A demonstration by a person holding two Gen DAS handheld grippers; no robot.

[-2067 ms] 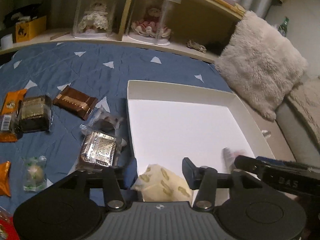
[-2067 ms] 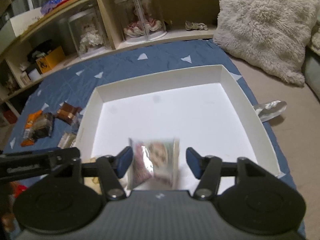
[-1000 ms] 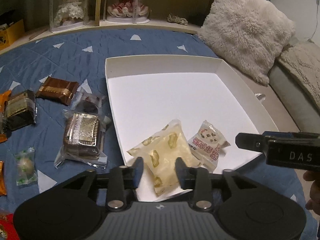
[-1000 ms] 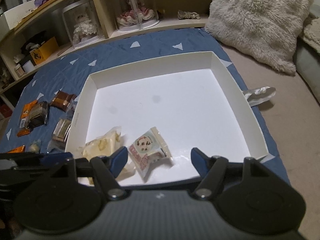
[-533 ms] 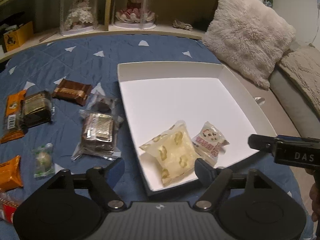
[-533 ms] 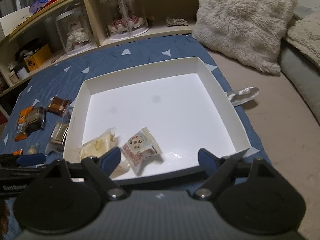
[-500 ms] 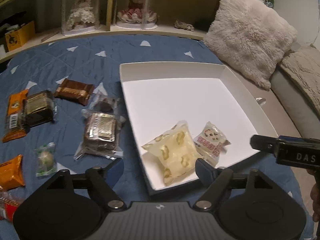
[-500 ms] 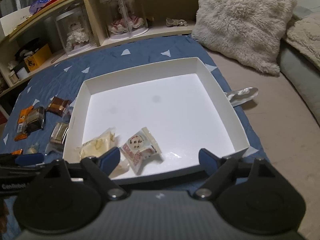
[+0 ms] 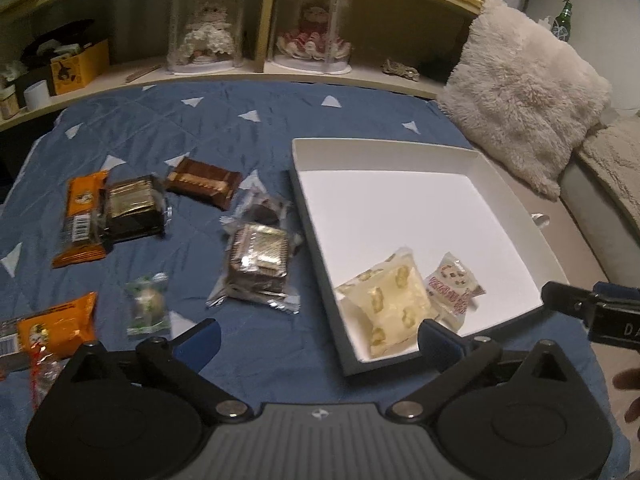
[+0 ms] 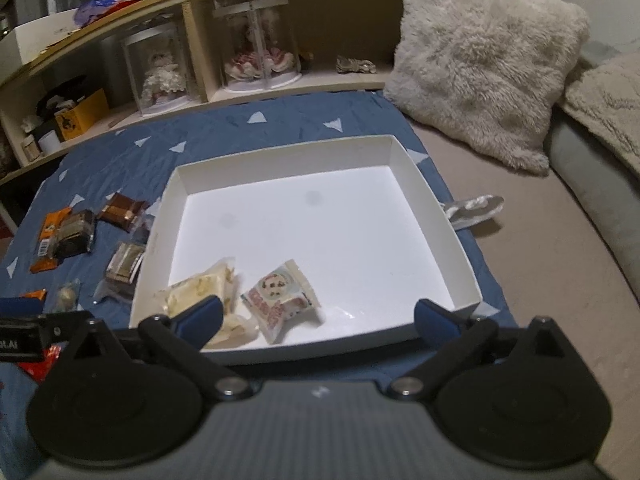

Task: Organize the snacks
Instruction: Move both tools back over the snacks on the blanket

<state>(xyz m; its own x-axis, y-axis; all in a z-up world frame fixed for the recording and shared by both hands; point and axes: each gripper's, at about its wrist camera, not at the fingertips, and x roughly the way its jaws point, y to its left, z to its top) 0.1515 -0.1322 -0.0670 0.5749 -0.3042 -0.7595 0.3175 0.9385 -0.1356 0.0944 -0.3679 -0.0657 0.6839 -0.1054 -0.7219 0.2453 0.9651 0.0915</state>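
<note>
A white box (image 9: 384, 151) (image 10: 444, 224) lies on the blue quilt. Inside, near its front left corner, rest a yellow-patterned packet (image 9: 386, 300) (image 10: 200, 286) and a small cookie packet (image 9: 454, 290) (image 10: 280, 298). Left of the box lie several wrapped snacks: a clear-wrapped chocolate cake (image 9: 260, 264), a brown bar (image 9: 204, 182), a dark gold-topped cake (image 9: 132, 210), orange packets (image 9: 82, 216) and a green-wrapped sweet (image 9: 148, 306). My left gripper (image 9: 318, 342) hangs open above the quilt by the box's front left corner. My right gripper (image 10: 316, 316) is open over the box's front edge, holding nothing.
A fluffy cream pillow (image 9: 524, 92) (image 10: 480, 56) leans at the right. Wooden shelves behind hold two dolls in clear cases (image 9: 208, 36) (image 9: 314, 32) and a yellow box (image 9: 78, 66). A crumpled silver wrapper (image 10: 474, 208) lies right of the box.
Both grippers let go of their packets into the box, opened wide and drew back. The left gripper has since shifted left, bringing more loose snacks into view.
</note>
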